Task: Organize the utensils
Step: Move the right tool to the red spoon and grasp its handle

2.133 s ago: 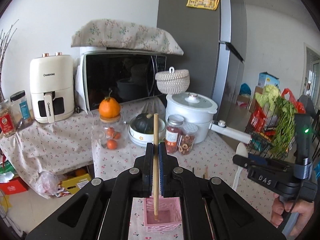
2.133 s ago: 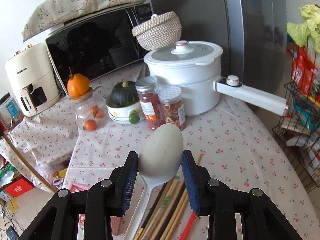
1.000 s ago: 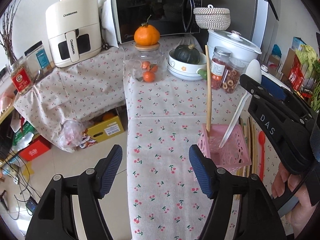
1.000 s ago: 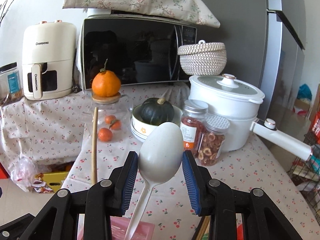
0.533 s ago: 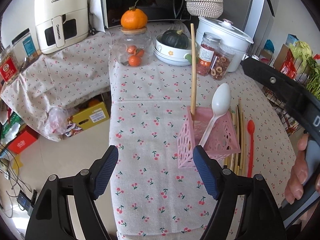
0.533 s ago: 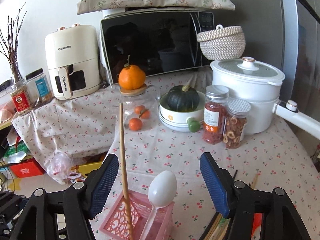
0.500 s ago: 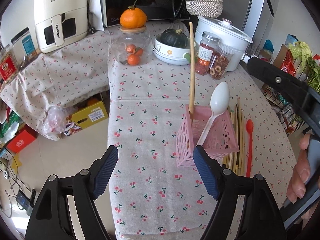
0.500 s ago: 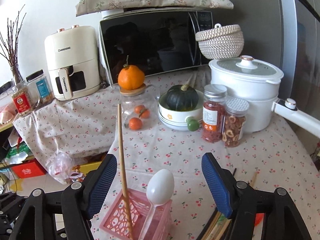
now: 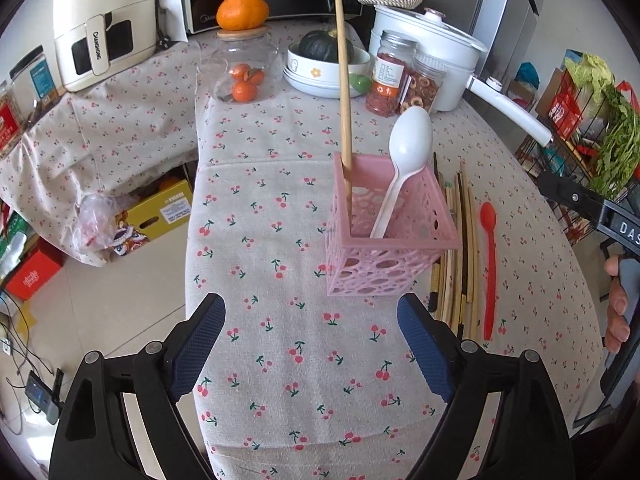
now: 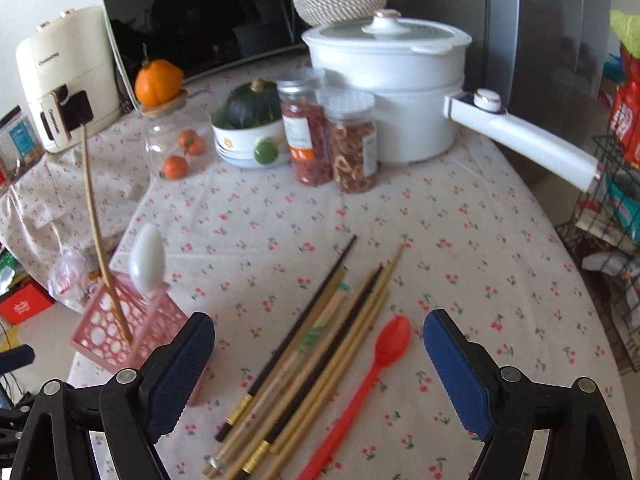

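Note:
A pink lattice basket (image 9: 384,256) stands on the cherry-print tablecloth (image 9: 280,320). It holds a wooden chopstick (image 9: 344,92) and a white spoon (image 9: 404,160), both leaning upright. My left gripper (image 9: 316,352) is open and empty just in front of the basket. Several chopsticks (image 10: 320,348) and a red spoon (image 10: 372,376) lie flat on the cloth, right of the basket (image 10: 120,332). My right gripper (image 10: 320,376) is open and empty above their near ends. The red spoon also shows in the left wrist view (image 9: 489,264).
A white pot with a long handle (image 10: 400,80), two jars (image 10: 332,132), a bowl with a green squash (image 10: 252,124) and a glass jar of oranges (image 10: 176,140) stand at the back. A microwave (image 10: 200,24) and air fryer (image 9: 100,28) are behind. A wire rack (image 10: 608,220) stands right.
My right gripper let go of the white spoon in the basket, opened, and swung right and down over the chopsticks. My left gripper let go of the chopstick earlier and drew back.

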Motion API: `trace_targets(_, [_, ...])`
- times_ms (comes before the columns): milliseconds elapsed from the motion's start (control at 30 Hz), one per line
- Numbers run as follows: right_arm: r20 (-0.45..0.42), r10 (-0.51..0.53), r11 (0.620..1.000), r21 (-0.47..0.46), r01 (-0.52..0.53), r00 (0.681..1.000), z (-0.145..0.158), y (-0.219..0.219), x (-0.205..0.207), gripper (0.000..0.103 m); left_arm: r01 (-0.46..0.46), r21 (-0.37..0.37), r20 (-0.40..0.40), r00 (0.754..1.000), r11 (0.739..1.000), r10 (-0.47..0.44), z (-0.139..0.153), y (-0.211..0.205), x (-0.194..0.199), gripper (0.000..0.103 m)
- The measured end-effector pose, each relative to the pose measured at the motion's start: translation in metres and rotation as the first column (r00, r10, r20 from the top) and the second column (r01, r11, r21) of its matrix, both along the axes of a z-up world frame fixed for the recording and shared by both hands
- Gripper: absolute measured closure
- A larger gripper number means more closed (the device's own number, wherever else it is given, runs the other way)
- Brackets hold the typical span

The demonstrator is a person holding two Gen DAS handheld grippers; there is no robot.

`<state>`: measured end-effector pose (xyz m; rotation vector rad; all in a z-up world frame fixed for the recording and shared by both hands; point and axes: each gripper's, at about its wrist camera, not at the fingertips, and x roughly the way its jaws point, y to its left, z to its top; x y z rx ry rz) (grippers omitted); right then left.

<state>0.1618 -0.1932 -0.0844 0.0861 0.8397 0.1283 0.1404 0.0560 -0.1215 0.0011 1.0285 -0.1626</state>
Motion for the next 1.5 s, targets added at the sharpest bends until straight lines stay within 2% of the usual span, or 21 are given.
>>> trace_targets(167, [-0.134,-0.053,0.998,-0.036,0.049,0.989,-0.033,-0.02,0.012,0.014,0.047,-0.004,-0.05,0.998,0.999,-0.048,-0.01,-0.013,-0.002,0.013])
trace_targets(300, [-0.234,-0.093,0.995,-0.041,0.086,0.968,-0.056,-0.03,0.024,0.014,0.08,-0.018,-0.097,0.992,0.997,-0.081,-0.016,-0.02,-0.003,0.013])
trace_targets(533, [-0.341,-0.127,0.992,-0.033,0.123,0.931,-0.085,-0.035,0.044,0.017,0.103,-0.052,-0.14,0.984,0.993,-0.109,-0.023,-0.025,-0.004,0.013])
trace_targets(767, [-0.401,-0.143,0.989,-0.028,0.144,0.905,-0.106,-0.037,0.06,0.043,0.13,-0.041,-0.123,0.983,0.991,-0.134,-0.018,-0.029,-0.008,0.013])
trace_targets(833, [-0.39,-0.142,0.99,-0.031,0.141,0.91,-0.106,-0.035,0.062,0.045,0.14,-0.035,-0.118,0.983,0.989,-0.143,-0.016,-0.031,-0.011,0.013])
trace_targets(933, [-0.393,-0.132,0.991,-0.044,0.125,0.91,-0.106,-0.031,0.063,0.057,0.162,-0.031,-0.109,0.98,0.986,-0.165,-0.013,-0.035,-0.015,0.013])
trace_targets(1000, [-0.398,-0.128,0.992,-0.067,0.111,0.908,-0.105,-0.03,0.063,0.075,0.177,-0.026,-0.104,0.978,0.984,-0.179,-0.01,-0.039,-0.019,0.013])
trace_targets(1100, [-0.419,-0.106,0.994,-0.04,0.099,0.902,-0.105,-0.033,0.062,0.091,0.207,-0.018,-0.102,0.973,0.978,-0.207,-0.006,-0.05,-0.024,0.013])
trace_targets(1167, [-0.43,-0.105,0.994,-0.033,0.101,0.897,-0.103,-0.04,0.059,0.094,0.232,-0.012,-0.089,0.969,0.973,-0.232,0.0,-0.06,-0.028,0.014])
trace_targets(1333, [-0.419,-0.104,0.994,-0.004,0.112,0.902,-0.09,-0.065,0.048,0.094,0.275,-0.019,-0.052,0.96,0.961,-0.276,0.017,-0.091,-0.037,0.015])
trace_targets(1500, [-0.404,-0.124,0.989,0.019,0.143,0.906,-0.078,-0.095,0.033,0.094,0.304,-0.022,-0.051,0.951,0.952,-0.305,0.027,-0.141,-0.02,0.036])
